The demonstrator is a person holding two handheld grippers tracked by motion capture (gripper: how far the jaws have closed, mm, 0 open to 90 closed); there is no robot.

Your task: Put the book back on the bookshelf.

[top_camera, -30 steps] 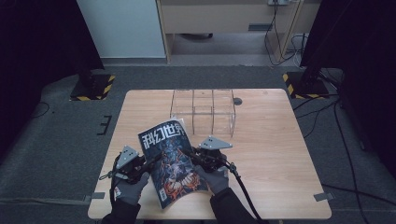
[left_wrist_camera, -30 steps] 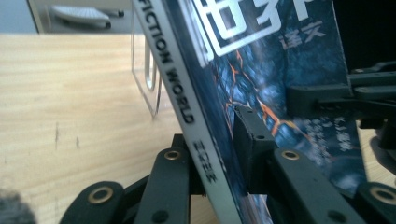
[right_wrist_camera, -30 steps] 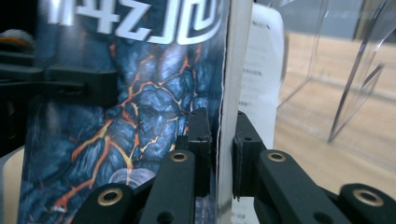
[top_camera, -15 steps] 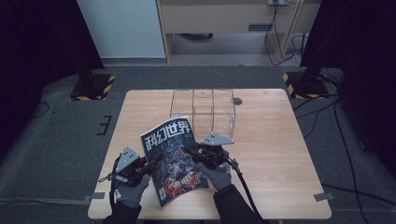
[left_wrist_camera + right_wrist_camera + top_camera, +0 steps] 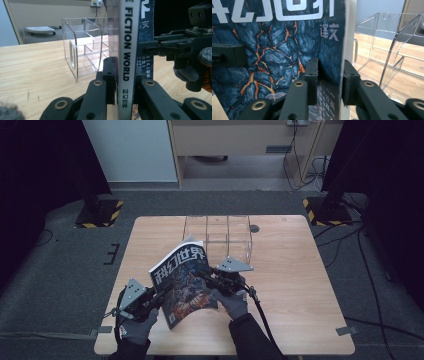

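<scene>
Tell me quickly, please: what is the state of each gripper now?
Left gripper: shut on the magazine, clamping its spine.
Right gripper: its jaws have just been opening and now straddle the magazine's edge; whether the pads press it cannot be told.

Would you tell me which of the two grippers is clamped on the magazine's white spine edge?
The left gripper: its jaws pinch the magazine at the white spine lettered FICTION WORLD. The right gripper holds the opposite edge, over the cover art.

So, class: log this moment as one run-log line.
magazine: upright, off table | left gripper: shut on spine | right gripper: jaws around other edge | clear organizer: behind, empty
</scene>
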